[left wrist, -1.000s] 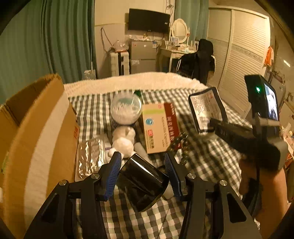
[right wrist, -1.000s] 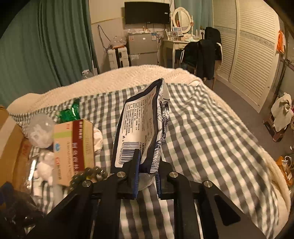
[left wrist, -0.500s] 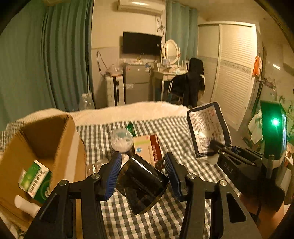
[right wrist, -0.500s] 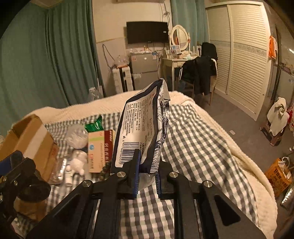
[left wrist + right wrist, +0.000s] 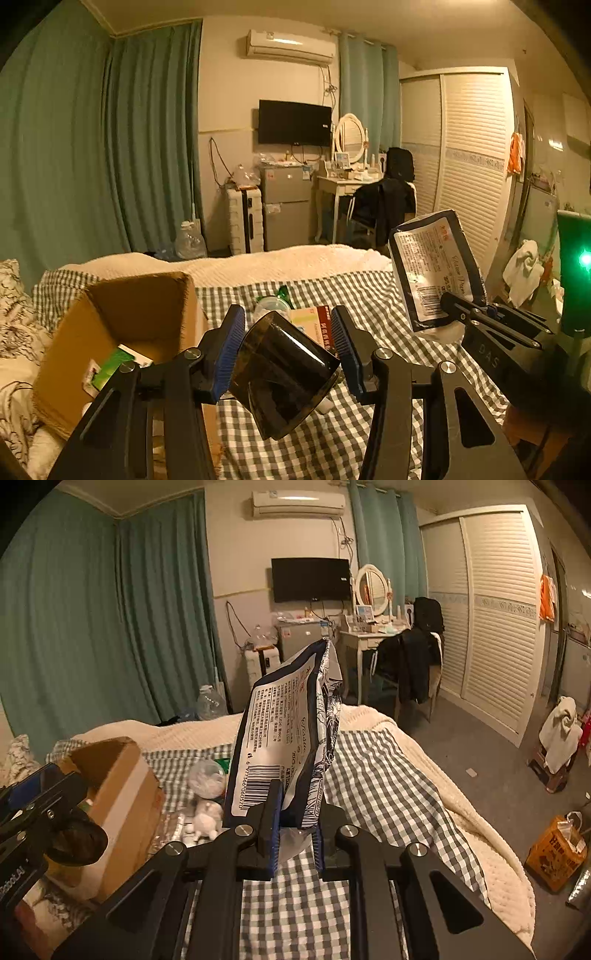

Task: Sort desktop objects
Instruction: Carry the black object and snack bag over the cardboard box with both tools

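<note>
Two grippers: left gripper (image 5: 288, 347) clamped on one dark cup (image 5: 282, 373); right gripper (image 5: 297, 827) clamped on one packet (image 5: 286, 734). One cardboard box (image 5: 122, 325) at nine o'clock.

A dark, glossy cup (image 5: 282, 373) sits tilted on its side between the left hand-held gripper's (image 5: 288, 343) blue pads. A white, dark-edged pouch (image 5: 286, 734) stands upright, pinched at its bottom in the right hand-held gripper (image 5: 295, 834).

Both tongs have risen above the bed (image 5: 373, 295). The left tongs (image 5: 288, 347) now hold the dark cup (image 5: 280, 373) beside the cardboard box (image 5: 136, 314), whose inside shows. The right tongs (image 5: 295, 834) carry the packet (image 5: 284, 738) higher, clear of the checked cloth.
</note>
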Action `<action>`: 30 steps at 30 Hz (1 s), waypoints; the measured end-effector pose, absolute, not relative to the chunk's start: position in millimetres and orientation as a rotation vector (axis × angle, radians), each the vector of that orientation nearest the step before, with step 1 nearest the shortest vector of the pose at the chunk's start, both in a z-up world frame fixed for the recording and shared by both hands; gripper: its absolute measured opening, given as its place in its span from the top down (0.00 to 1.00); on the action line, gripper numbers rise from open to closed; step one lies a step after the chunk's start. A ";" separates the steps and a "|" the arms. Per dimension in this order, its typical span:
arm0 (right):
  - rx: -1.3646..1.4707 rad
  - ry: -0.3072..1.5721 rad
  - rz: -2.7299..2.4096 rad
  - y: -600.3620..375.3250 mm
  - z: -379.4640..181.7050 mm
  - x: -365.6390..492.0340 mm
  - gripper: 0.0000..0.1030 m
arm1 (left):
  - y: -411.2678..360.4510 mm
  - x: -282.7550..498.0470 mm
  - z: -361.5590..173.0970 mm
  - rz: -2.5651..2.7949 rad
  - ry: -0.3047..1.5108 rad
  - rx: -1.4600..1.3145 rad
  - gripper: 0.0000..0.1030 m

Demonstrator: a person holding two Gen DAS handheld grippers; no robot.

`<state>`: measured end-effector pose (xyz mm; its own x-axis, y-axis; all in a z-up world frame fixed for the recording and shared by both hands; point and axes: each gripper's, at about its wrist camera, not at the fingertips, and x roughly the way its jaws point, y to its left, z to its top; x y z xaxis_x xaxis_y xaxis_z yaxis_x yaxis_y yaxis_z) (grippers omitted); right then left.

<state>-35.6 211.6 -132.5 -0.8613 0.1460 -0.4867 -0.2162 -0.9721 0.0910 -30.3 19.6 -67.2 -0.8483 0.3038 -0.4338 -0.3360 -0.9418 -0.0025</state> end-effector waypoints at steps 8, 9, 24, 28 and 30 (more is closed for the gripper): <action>-0.676 0.166 2.908 181.1 -104.9 -18.0 0.87 | -12.5 -16.8 -46.4 2.780 0.068 -0.588 0.52; -0.670 0.161 2.917 176.9 -101.4 -16.7 0.87 | -16.9 -15.8 -44.1 2.788 0.065 -0.586 0.52; -0.607 0.103 3.051 101.2 -62.8 -3.6 0.87 | -96.7 -0.1 -8.9 2.922 0.033 -0.529 0.52; -0.592 0.076 3.099 75.4 -58.5 -5.5 0.87 | -116.5 0.2 -6.9 2.946 0.057 -0.535 0.52; -0.591 0.080 3.119 66.5 -58.3 -8.7 0.87 | -124.3 0.3 -6.9 2.963 0.069 -0.535 0.52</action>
